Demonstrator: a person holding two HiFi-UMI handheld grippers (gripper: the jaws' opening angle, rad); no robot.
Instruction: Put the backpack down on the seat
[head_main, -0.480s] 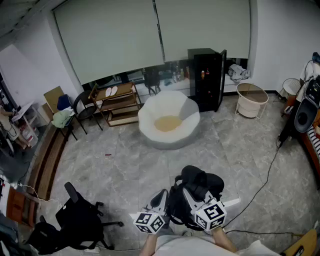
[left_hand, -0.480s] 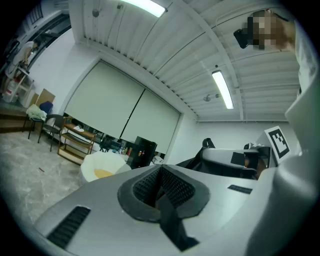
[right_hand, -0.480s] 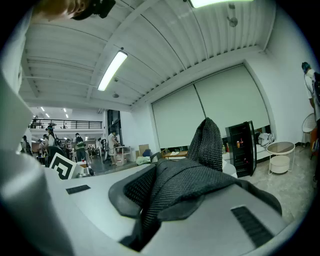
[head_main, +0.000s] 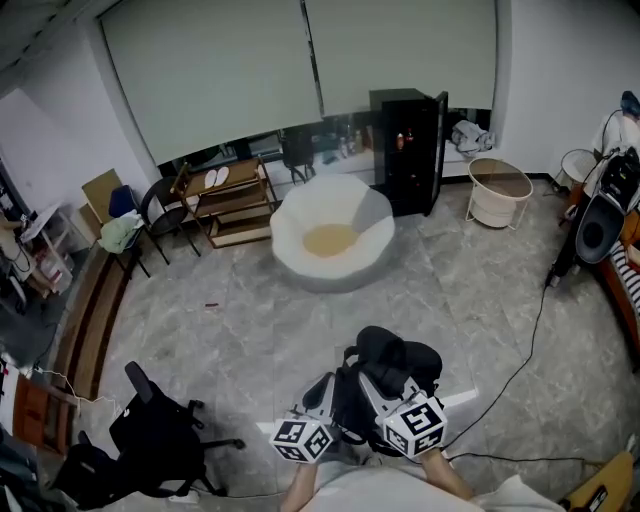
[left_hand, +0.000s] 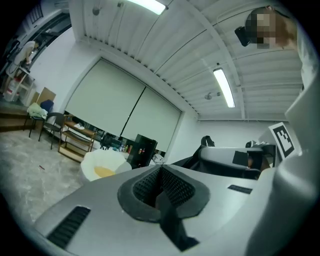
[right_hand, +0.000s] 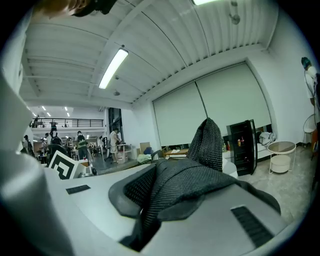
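Note:
A black backpack (head_main: 392, 372) hangs above the grey floor close in front of me, held by both grippers. My left gripper (head_main: 325, 392) is shut on a thin black strap (left_hand: 169, 220) of it. The right gripper (head_main: 376, 388) is shut on a wide woven strap (right_hand: 200, 150) that loops up in front of its camera. The seat, a round white beanbag chair (head_main: 330, 240) with a yellow cushion, stands well ahead near the window wall and also shows in the left gripper view (left_hand: 102, 167).
Behind the seat stand a black cabinet (head_main: 405, 150) and a round white basket table (head_main: 497, 190). A wooden shelf (head_main: 225, 205) is at back left. A black office chair (head_main: 160, 430) is near left, and a speaker (head_main: 590, 235) with a floor cable (head_main: 520, 370) is at right.
Both grippers keep their hold on the backpack. The backpack and grippers have drifted slightly left in the head view, and the room has slid a little upward.

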